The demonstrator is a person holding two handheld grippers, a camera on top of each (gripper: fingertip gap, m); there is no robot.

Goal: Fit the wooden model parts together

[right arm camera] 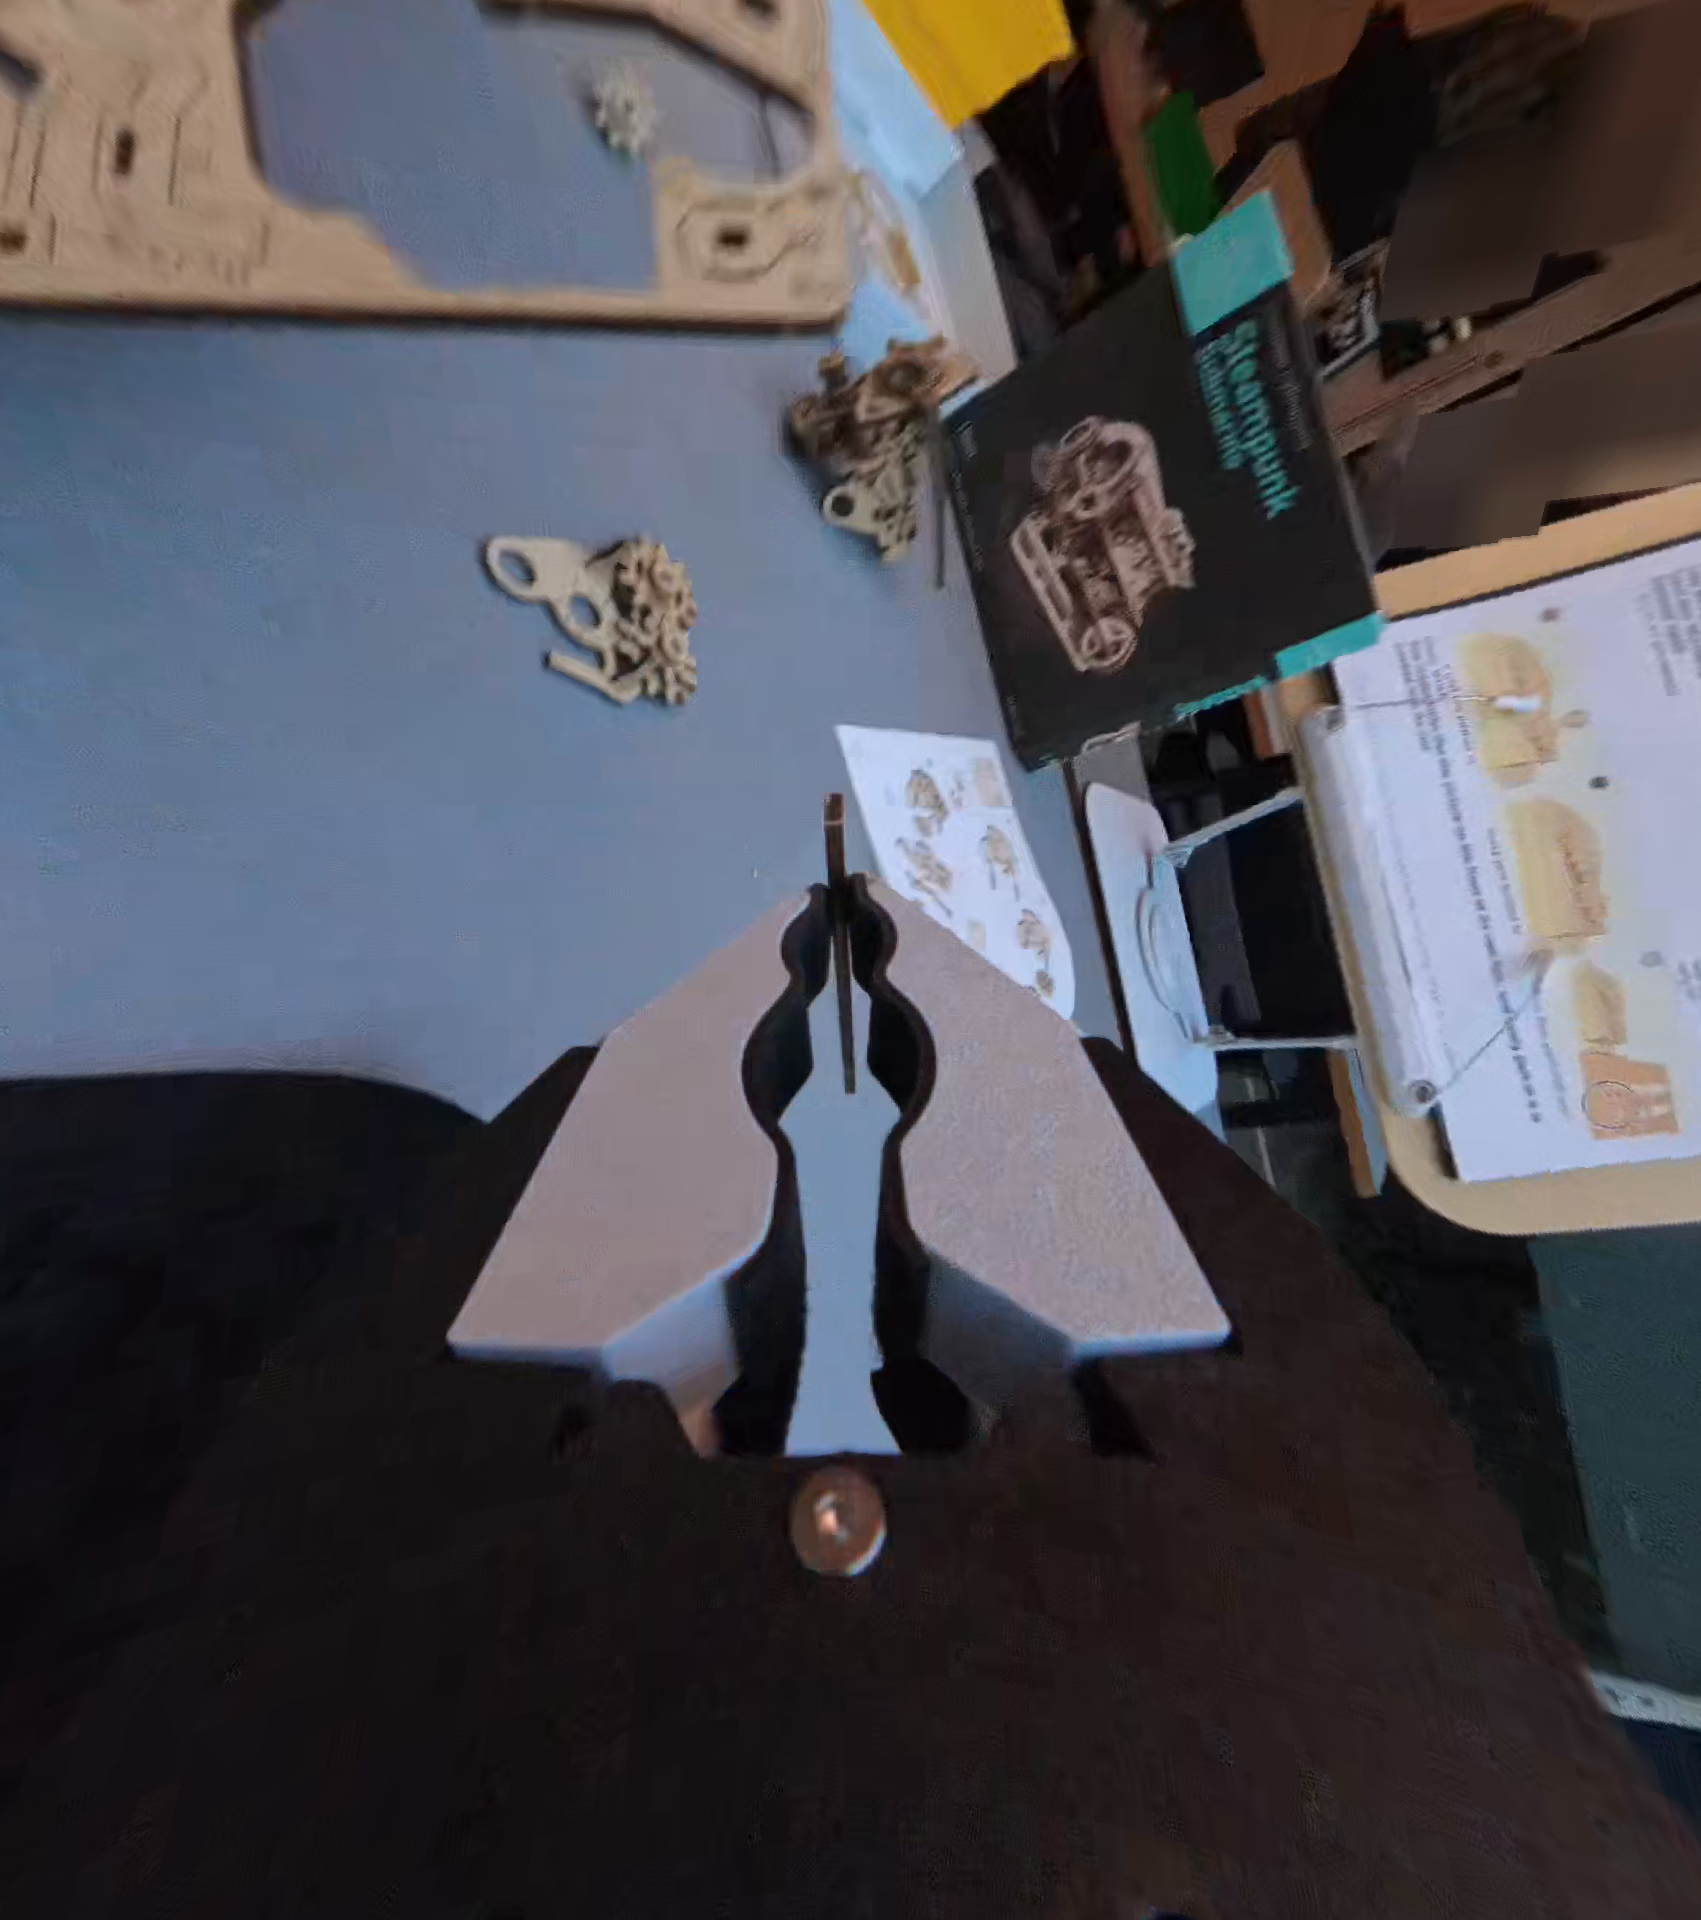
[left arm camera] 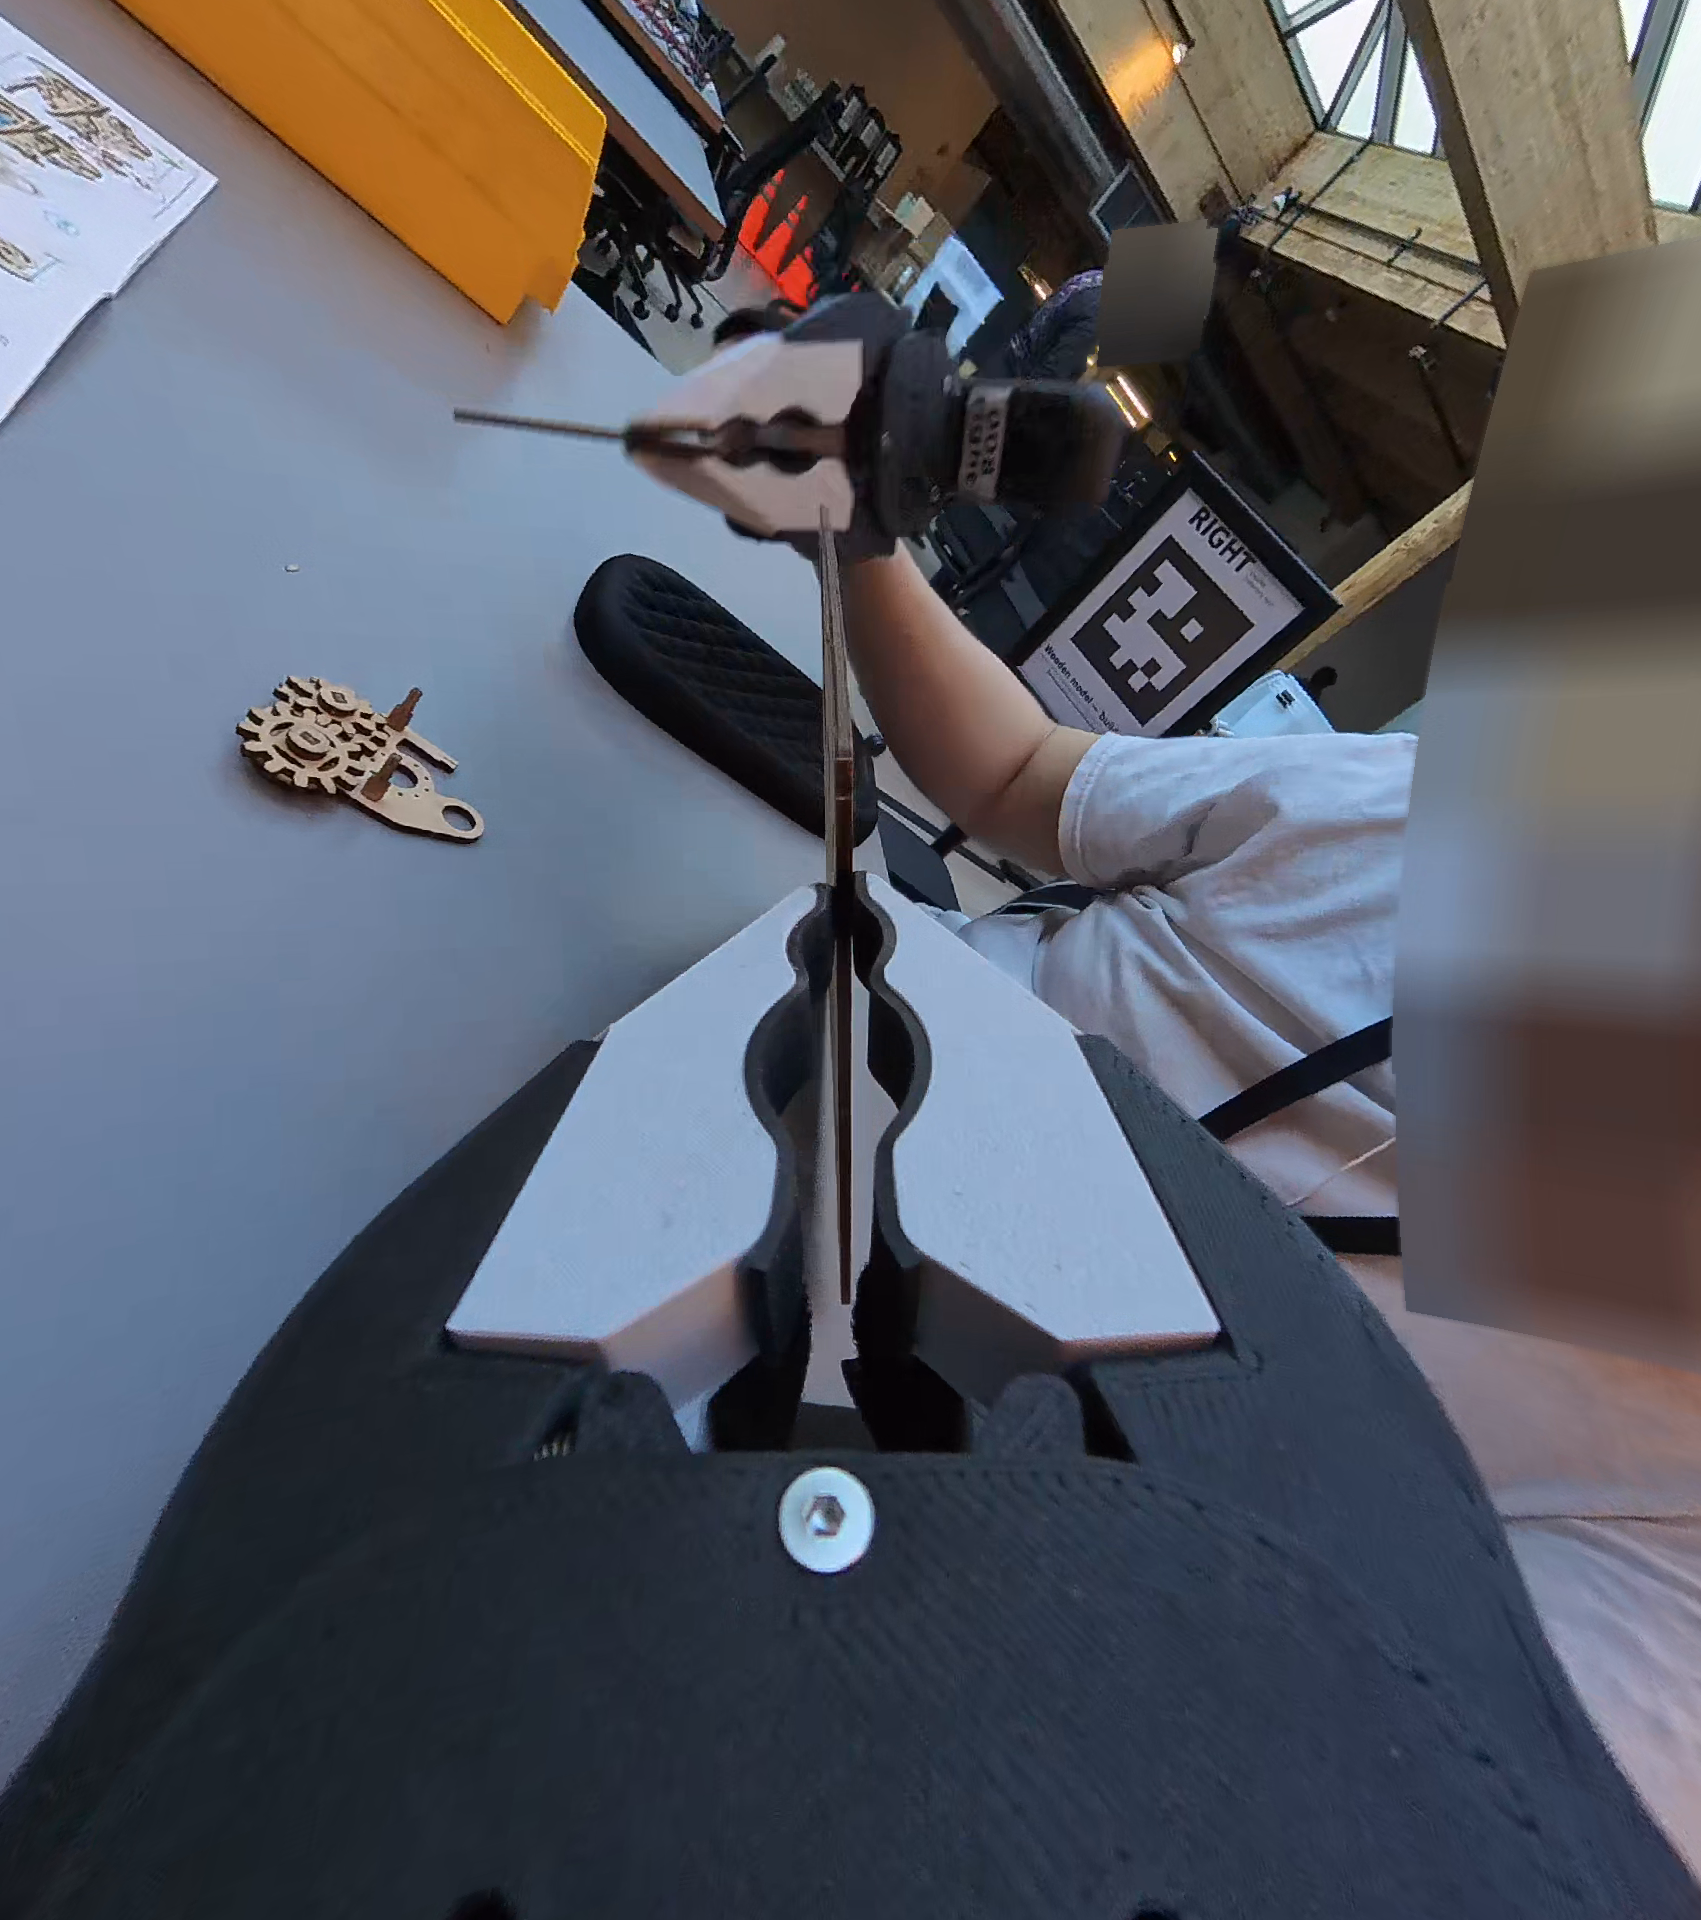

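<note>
- Your left claw (left arm camera: 838, 894) is clenched on a thin flat wooden piece (left arm camera: 833, 727), seen edge-on, which juts forward past the fingertips and is held above the grey worktop (left arm camera: 150, 987).
- Your right claw (right arm camera: 841, 896) is clenched on a slim dark wooden rod (right arm camera: 835, 842); its tip stands just proud of the fingertips.
- Only the left wrist view shows both tools together: the right claw (left arm camera: 659, 442) is farther off, holding its rod (left arm camera: 539, 423) level, and the upper end of the flat piece reaches up to its underside. Whether they touch cannot be told.
- A gear assembly (left arm camera: 347, 753) on a cut-out plate lies on the worktop, well apart from both claws; it shows in both views (right arm camera: 607, 618).
- Only the right wrist view, which is blurred, shows a second, bulkier wooden sub-assembly (right arm camera: 872, 447) beside a dark kit box (right arm camera: 1152, 540), a punched-out parts sheet (right arm camera: 98, 208) along the far edge, and an illustrated page on a clipboard (right arm camera: 1594, 852) off the worktop.
- Only the left wrist view shows the yellow bin (left arm camera: 389, 125) and a black padded chair part (left arm camera: 711, 686) at the worktop's edge.
- An instruction sheet (left arm camera: 4, 229) lies flat on the worktop.
</note>
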